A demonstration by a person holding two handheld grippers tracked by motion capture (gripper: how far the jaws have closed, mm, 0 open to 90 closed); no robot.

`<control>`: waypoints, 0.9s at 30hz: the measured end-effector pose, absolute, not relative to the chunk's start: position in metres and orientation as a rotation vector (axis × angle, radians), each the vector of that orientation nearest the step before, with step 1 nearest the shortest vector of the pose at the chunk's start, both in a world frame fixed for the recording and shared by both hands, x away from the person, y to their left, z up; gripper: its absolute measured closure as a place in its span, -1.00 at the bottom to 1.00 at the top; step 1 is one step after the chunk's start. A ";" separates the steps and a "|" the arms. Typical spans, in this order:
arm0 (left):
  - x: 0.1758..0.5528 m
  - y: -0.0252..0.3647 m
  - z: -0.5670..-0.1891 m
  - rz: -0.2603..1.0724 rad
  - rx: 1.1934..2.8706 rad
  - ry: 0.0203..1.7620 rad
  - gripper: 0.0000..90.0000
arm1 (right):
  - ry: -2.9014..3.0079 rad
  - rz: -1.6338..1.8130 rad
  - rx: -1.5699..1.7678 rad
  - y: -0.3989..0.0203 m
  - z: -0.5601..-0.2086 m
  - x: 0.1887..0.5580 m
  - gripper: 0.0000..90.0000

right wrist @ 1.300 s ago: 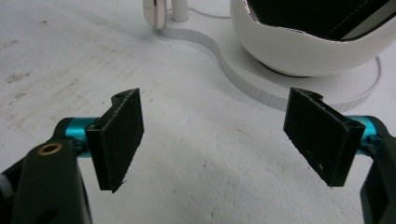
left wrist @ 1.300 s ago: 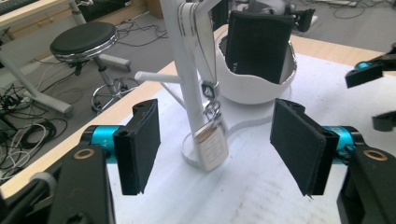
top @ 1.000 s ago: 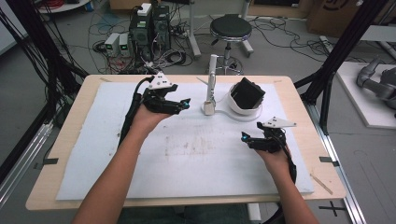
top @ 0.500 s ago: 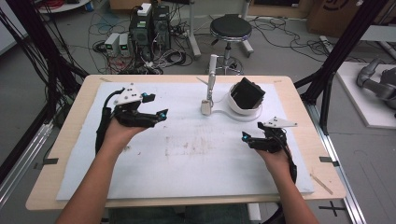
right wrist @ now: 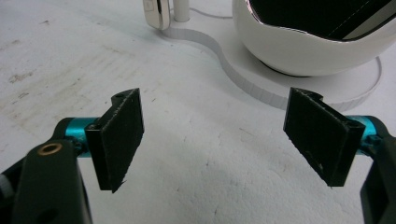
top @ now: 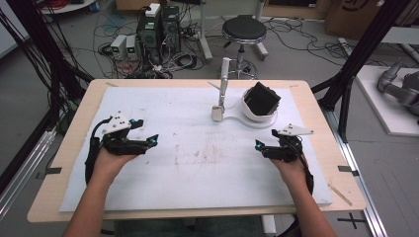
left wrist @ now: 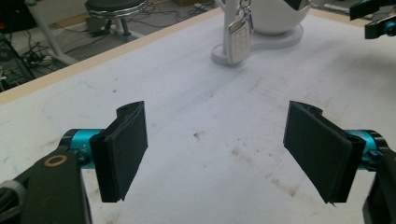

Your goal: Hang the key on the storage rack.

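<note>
1. Right now I hold the left gripper [top: 150, 140] with its jaws spread wide and empty, low over the white mat [top: 197, 197], well to the left of the white stand [top: 257, 111].
2. I keep the right gripper [top: 259, 146] just as wide and empty, near the stand's front, probably so either side can go in.
3. Hanging from the stand's post [top: 224, 79], the key fob [left wrist: 239, 39] sits just beside the base, left of the white bowl [right wrist: 317, 42].
4. A black pouch [top: 262, 98] rests tilted in that bowl, likely parked there to stay out of the way.
5. My guess: the fob is the nearer target.
</note>
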State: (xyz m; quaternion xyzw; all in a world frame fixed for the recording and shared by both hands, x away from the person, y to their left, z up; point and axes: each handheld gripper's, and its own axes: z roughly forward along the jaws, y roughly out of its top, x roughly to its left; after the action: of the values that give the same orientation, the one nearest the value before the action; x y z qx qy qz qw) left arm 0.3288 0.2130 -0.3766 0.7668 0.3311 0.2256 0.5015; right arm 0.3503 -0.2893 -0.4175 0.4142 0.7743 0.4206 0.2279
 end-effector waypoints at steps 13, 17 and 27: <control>0.321 0.244 -0.396 0.545 1.857 0.864 -0.55 | 2.152 1.144 1.144 -0.287 -0.421 0.352 -0.54; 0.321 0.246 -0.397 0.538 1.864 0.863 -0.55 | 2.153 1.143 1.140 -0.286 -0.421 0.352 -0.54; 0.322 0.241 -0.402 0.509 1.874 0.859 -0.56 | 2.163 1.143 1.126 -0.287 -0.421 0.352 -0.54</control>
State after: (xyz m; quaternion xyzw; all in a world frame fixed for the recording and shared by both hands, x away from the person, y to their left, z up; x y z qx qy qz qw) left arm 0.3224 0.2415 -0.4018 0.7707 0.3531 0.2094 0.4873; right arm 0.3516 -0.2870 -0.4210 0.4075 0.7831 0.4137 0.2225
